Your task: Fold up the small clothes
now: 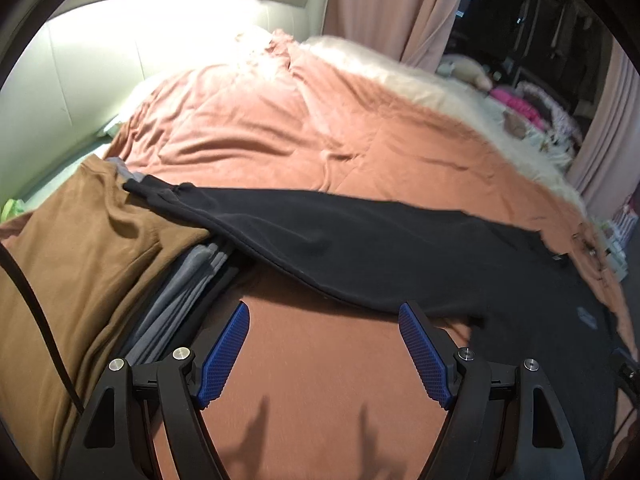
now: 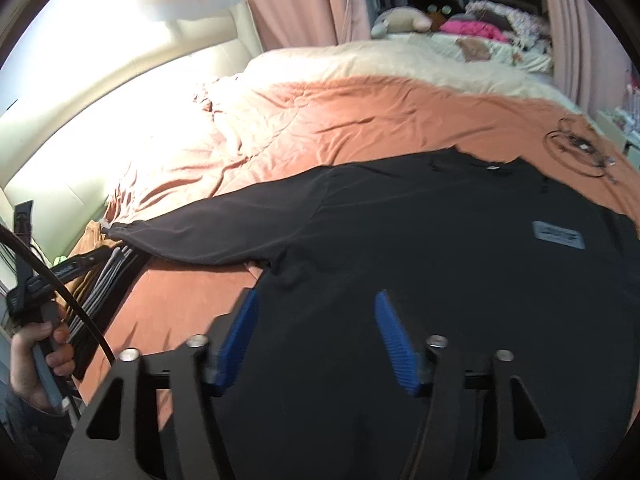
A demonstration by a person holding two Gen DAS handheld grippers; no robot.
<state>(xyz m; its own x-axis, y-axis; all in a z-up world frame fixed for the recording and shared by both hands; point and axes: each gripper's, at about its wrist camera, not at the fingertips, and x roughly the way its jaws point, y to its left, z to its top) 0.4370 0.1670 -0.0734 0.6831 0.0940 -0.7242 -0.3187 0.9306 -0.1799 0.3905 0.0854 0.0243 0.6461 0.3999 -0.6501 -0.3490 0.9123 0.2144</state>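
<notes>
A black long-sleeved shirt (image 1: 320, 236) (image 2: 440, 240) lies spread flat on the orange bed cover (image 1: 280, 120) (image 2: 320, 120), with a grey label on its chest and one sleeve stretched out to the left. My left gripper (image 1: 325, 308) is open above bare cover just in front of that sleeve, nothing between its blue pads. My right gripper (image 2: 317, 295) hovers over the shirt's body near the armpit, jaws apart, with no cloth between them. A hand (image 2: 36, 360) holds the left gripper's handle at the left edge of the right wrist view.
A brown garment (image 1: 80, 240) and a stack of folded grey clothes (image 1: 188, 280) (image 2: 108, 276) lie at the left under the sleeve's cuff. A coiled cable (image 2: 576, 148) rests on the cover at the far right. A cream blanket (image 2: 400, 60) and pink curtain (image 2: 300, 0) lie beyond.
</notes>
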